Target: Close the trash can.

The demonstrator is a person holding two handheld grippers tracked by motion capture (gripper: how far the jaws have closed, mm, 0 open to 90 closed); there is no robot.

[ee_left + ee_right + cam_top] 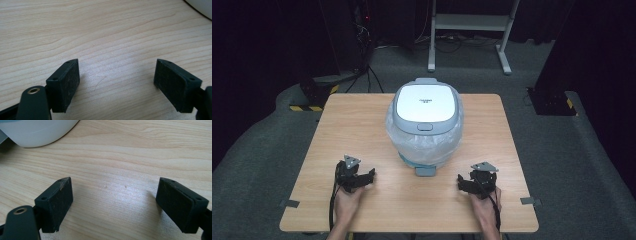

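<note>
Pedal bin (427, 122) sits mid-bench, slightly toward the far edge, lid shut, clear liner bag bulging out under the lid rim. Foot pedal (425, 171) points at the near side, toward the person, so the front is reachable from both sides.

Left gripper (373, 173) is on the near-left of the bench (362, 115), right gripper (459, 178) on the near-right. They flank the bin symmetrically, both well apart from it. Looks like a staging pose: one gripper either side of the pedal, so either can go for the lid, the bag, or the pedal.

Left gripper view: pads (67, 85) spread wide, bare wood between them, holding nothing. The bin's white wall just clips the top right corner.

Right gripper view: pads (58, 203) equally wide apart, nothing between them, with the bin's rounded wall (37, 132) at upper left.

My read: both grippers hover low over the bench, tips angled inward toward the bin, and nothing on the bin is touched yet.
</note>
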